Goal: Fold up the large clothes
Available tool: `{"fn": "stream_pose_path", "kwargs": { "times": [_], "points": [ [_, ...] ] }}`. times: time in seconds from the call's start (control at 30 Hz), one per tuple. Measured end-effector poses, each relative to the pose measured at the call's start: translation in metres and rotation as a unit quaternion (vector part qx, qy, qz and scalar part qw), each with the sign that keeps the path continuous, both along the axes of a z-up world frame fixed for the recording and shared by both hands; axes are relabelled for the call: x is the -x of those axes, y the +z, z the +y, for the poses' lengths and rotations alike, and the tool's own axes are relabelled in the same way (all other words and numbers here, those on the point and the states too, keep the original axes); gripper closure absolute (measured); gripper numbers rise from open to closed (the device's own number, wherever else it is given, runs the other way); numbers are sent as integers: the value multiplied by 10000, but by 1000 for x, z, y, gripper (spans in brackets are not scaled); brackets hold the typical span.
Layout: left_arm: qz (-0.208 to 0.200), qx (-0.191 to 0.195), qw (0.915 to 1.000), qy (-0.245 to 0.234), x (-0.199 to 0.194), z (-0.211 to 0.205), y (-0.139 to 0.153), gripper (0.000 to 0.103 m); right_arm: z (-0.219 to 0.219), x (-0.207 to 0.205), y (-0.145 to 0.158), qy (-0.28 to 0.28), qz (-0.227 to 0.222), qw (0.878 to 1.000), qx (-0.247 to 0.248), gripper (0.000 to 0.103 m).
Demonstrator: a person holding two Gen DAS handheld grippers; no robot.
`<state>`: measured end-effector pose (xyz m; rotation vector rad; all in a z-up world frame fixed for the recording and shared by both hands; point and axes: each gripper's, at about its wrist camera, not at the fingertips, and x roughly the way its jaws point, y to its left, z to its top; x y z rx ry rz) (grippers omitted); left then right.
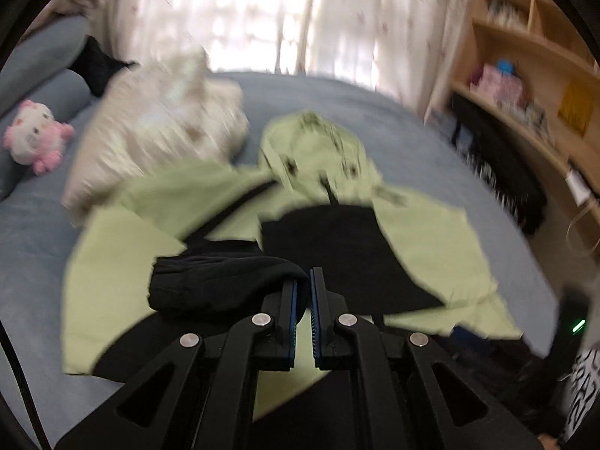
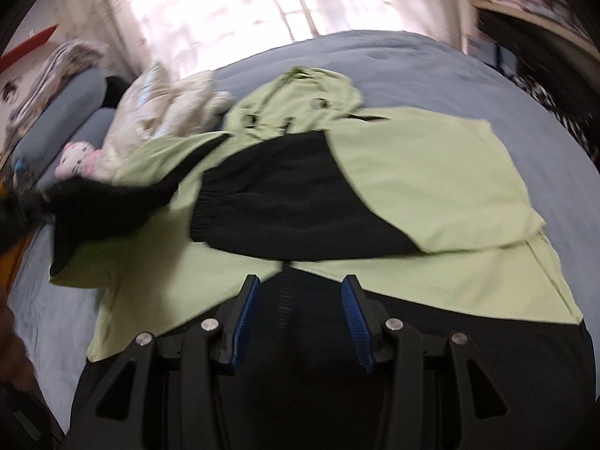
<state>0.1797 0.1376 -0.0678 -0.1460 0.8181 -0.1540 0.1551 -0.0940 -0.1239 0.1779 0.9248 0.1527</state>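
While the green-and-black jacket (image 2: 431, 172) lies spread on the blue bed (image 2: 487, 75), hood (image 1: 318, 146) toward the window curtain (image 1: 232, 11), both sleeves are folded in across the body. Right black sleeve (image 2: 285, 202) lies flat over the chest, cuff toward the middle. Left black sleeve cuff (image 1: 210, 285) hangs bunched at the left gripper (image 1: 303, 281); jaws nearly together, cloth sits against the outer side of one finger, blur too heavy to tell if any fabric is pinched between the pads. In the right view that same sleeve looks lifted off the jacket. Right gripper (image 2: 300, 288) hovers over the black hem, jaws partly apart, nothing between them. Beyond the jacket: cream quilted garment (image 1: 161, 120) heaped beside the hood, pink-and-white plush toy (image 1: 35, 135) near the blue pillows (image 1: 45, 56) at the bed's left edge. Wooden shelving (image 1: 532, 60) stands off to the right, well apart from the bed.
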Motion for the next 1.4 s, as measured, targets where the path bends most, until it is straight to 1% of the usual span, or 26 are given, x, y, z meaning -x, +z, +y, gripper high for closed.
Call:
{"fn": "stream_pose_path", "kwargs": {
  "times": [0.07, 0.1, 0.13, 0.17, 0.23, 0.3, 0.33, 0.4, 0.43, 0.47, 0.5, 0.6, 0.63, 0.67, 0.7, 0.77, 0.9, 1.0, 1.1, 1.2, 1.33, 1.4],
  "points": [
    [328, -147, 9992, -175, -5, -23, -25, 99, -10, 0, -5, -70, 37, 10000, -34, 58],
    [416, -207, 9987, -208, -6, -26, -32, 99, -15, 1, -7, -101, 52, 9999, -47, 58],
    [539, -355, 9976, -262, -6, -35, -44, 98, -19, 2, -8, -119, 61, 9999, -62, 58],
    [606, -426, 9968, -287, -6, -36, -48, 94, -22, 2, -10, -130, 70, 9999, -78, 58],
    [852, -498, 9944, -383, -6, -44, -64, 85, -26, 2, -12, -132, 79, 9998, -100, 58],
    [982, -476, 9930, -447, -4, -44, -70, 71, -29, 3, -14, -118, 103, 9998, -141, 58],
    [989, -470, 9929, -458, -1, -44, -70, 67, -30, 3, -15, -113, 113, 9997, -165, 58],
    [952, -387, 9936, -462, 4, -42, -65, 45, -31, 3, -16, -82, 123, 9996, -233, 58],
    [928, -355, 9941, -445, 5, -40, -61, 41, -30, 3, -16, -56, 122, 9995, -269, 58],
    [906, -309, 9945, -431, 5, -38, -58, 33, -30, 2, -16, -40, 118, 9995, -285, 58],
    [896, -245, 9948, -416, 7, -35, -54, 29, -28, 3, -15, 2, 109, 9994, -318, 58],
    [904, -53, 9954, -301, 12, -22, -45, 29, -23, 4, -12, 124, 49, 9992, -377, 56],
    [953, 47, 9952, -233, 14, -16, -42, 29, -20, 5, -9, 180, 10, 9990, -399, 54],
    [991, 142, 9948, -174, 16, -11, -39, 29, -18, 6, -8, 200, -24, 9989, -415, 47],
    [1013, 301, 9944, -97, 20, -3, -36, 29, -16, 8, -5, 223, -84, 9988, -429, 43],
    [1005, 452, 9939, 11, 26, 7, -33, 29, -12, 10, 0, 321, -159, 9982, -478, 41],
    [845, 512, 9946, 307, 46, 30, -22, 29, -5, 12, 7, 440, -234, 9974, -520, 41],
    [832, 595, 9932, 550, 61, 49, -19, 29, -2, 13, 8, 491, -223, 9969, -574, 40],
    [860, 535, 9912, 856, 73, 68, -22, 28, 3, 15, 6, 555, -196, 9965, -593, 40],
    [959, 504, 9872, 1169, 80, 88, -29, 28, 10, 18, 5, 668, -173, 9958, -610, 40],
    [1119, 516, 9796, 1587, 87, 111, -42, 28, 24, 22, 3, 916, -155, 9940, -578, 40],
    [1148, 559, 9770, 1708, 89, 118, -46, 28, 33, 24, 3, 1053, -167, 9929, -530, 40]
  ]
}}
